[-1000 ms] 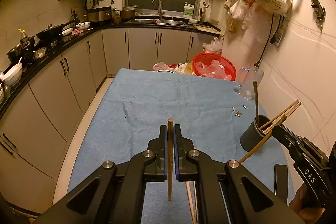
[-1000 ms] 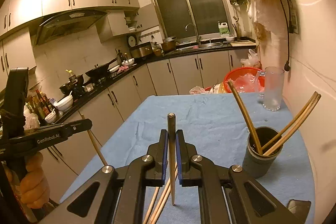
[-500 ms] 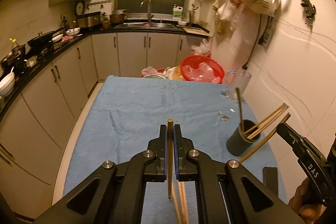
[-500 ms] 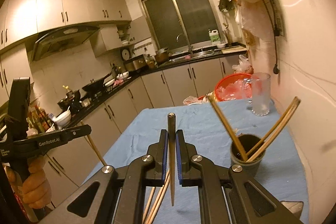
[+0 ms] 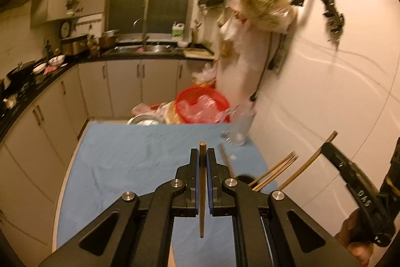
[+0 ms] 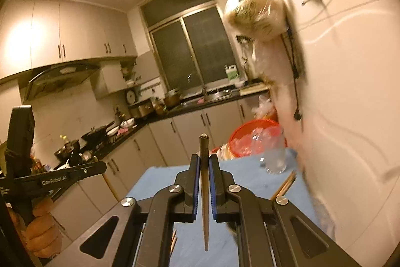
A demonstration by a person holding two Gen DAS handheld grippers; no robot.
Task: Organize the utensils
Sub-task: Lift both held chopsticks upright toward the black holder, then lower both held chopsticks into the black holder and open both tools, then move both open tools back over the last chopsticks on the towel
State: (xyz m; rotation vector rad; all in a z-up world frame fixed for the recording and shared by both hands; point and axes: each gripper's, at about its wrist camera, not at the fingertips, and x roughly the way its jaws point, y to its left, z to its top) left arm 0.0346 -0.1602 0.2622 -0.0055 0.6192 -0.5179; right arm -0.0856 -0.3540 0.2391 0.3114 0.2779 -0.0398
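My left gripper (image 5: 202, 157) is shut on a wooden chopstick (image 5: 202, 189) held upright between its pads, above the blue cloth (image 5: 140, 162). My right gripper (image 6: 204, 162) is shut on another chopstick (image 6: 204, 192), also upright. The dark utensil cup (image 5: 243, 178) is mostly hidden behind my left gripper's arm, with several chopsticks (image 5: 275, 170) leaning out of it to the right. In the right wrist view only chopstick ends (image 6: 286, 185) show beside the gripper. The right gripper (image 5: 332, 152) shows at the right of the left wrist view, holding its chopstick (image 5: 310, 164).
A clear glass (image 5: 240, 126) stands at the cloth's far right by the wall. A red basket (image 5: 201, 108) and dishes lie beyond the table's far edge. The wall is close on the right. Loose chopsticks (image 6: 173, 240) lie on the cloth under my right gripper.
Both grippers have lifted and tilted upward, each still holding its chopstick. The cup has slid down behind the gripper arms in both views. The views are blurred by motion.
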